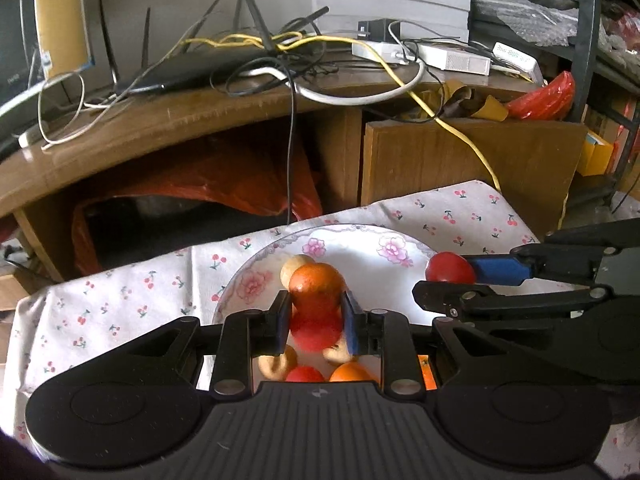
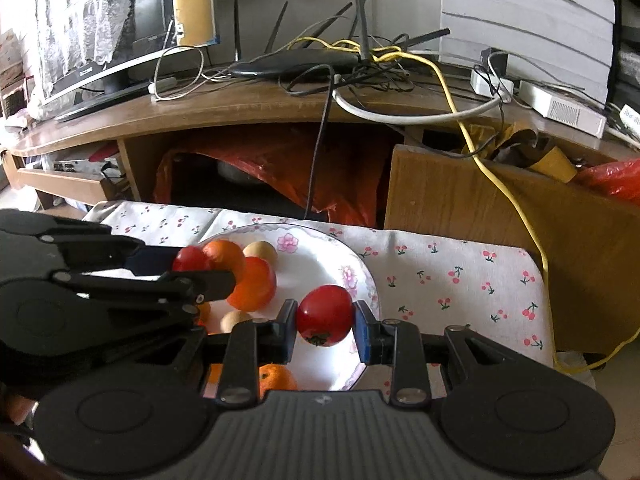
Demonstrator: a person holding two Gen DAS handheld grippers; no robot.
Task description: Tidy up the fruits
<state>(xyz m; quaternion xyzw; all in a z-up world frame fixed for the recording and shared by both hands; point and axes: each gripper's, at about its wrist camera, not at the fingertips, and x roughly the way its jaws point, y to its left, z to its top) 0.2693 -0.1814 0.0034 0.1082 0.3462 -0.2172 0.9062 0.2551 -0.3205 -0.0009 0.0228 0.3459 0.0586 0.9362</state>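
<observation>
A white plate with a pink flower rim (image 1: pixel 360 240) (image 2: pixel 354 268) lies on a cherry-print cloth (image 2: pixel 460 280). My left gripper (image 1: pixel 316 326) (image 2: pixel 188 264) is shut on a small red tomato (image 1: pixel 316 334) (image 2: pixel 191 259) over the plate's near left part. Just past it on the plate sit an orange (image 1: pixel 316 286) (image 2: pixel 224 255), a second orange (image 2: pixel 256 286) and a beige ball (image 1: pixel 298 266) (image 2: pixel 261 252). My right gripper (image 2: pixel 325 320) (image 1: pixel 452 276) is shut on a larger red tomato (image 2: pixel 325 315) (image 1: pixel 450 267), held over the plate's right side.
Behind the cloth stands a curved wooden desk (image 1: pixel 200 116) with a black router (image 2: pixel 296 62), tangled cables, a yellow cable (image 2: pixel 500 184) hanging down and white boxes. Under the desk lies a red plastic bag (image 2: pixel 280 172). A wooden cabinet door (image 2: pixel 460 200) is at the right.
</observation>
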